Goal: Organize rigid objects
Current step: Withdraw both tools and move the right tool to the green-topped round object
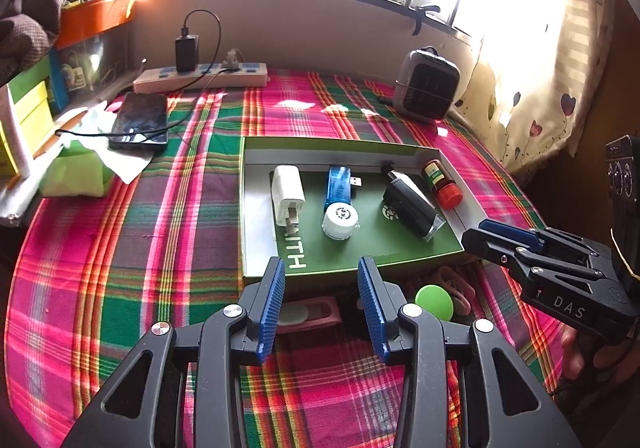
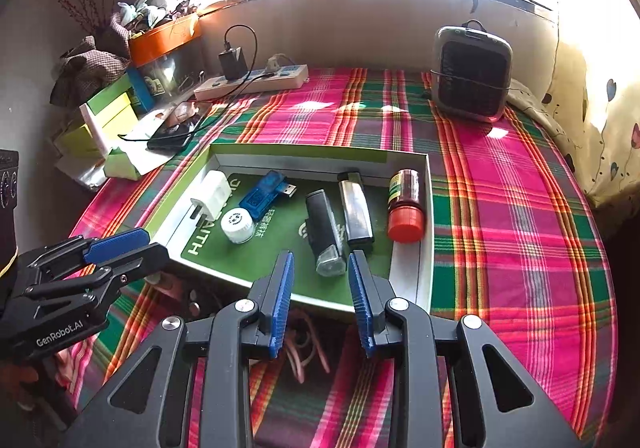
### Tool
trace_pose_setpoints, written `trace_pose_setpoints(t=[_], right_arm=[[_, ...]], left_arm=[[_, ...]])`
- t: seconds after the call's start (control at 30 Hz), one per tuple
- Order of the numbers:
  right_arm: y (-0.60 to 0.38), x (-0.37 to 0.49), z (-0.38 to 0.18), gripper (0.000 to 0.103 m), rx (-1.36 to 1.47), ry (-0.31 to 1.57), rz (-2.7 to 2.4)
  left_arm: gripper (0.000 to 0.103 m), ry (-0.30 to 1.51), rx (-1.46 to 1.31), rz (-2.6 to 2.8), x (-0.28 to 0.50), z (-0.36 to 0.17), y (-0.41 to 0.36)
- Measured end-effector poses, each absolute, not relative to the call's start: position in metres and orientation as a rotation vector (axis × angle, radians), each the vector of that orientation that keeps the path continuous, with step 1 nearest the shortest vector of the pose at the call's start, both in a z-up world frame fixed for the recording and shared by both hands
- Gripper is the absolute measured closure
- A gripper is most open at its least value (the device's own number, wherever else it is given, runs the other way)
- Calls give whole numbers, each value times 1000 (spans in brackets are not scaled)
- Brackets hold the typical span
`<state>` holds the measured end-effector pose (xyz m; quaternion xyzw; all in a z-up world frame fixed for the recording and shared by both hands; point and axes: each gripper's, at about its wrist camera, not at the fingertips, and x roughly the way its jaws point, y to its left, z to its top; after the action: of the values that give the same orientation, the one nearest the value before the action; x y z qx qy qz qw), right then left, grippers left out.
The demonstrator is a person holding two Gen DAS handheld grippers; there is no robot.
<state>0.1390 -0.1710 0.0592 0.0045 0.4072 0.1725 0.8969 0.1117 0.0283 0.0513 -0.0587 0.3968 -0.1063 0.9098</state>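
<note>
Right wrist view: a shallow green box is sitting mid-frame on the plaid surface, holding a white charger, blue USB stick, white cap, black lighter, silver lighter and red-capped bottle. Right gripper fingers are standing apart, gripping nothing, at lower centre. Left gripper fingers are gaping empty too.

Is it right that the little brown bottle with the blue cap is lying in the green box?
Not quite. The little brown bottle is lying in the green box, but its cap is red, not blue. The right wrist view shows it clearly.
</note>
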Motion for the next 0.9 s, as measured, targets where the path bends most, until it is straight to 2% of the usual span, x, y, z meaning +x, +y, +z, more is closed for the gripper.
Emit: trace_pose_setpoints(t=[0.3,0.9], right_arm=[[-159,117,49,65,30,843,427],[-130,109,26,60,-26,883,495]], left_arm=[[66,825,-179,-185,97,42,55],[65,876,-231,-216,102,22,73]])
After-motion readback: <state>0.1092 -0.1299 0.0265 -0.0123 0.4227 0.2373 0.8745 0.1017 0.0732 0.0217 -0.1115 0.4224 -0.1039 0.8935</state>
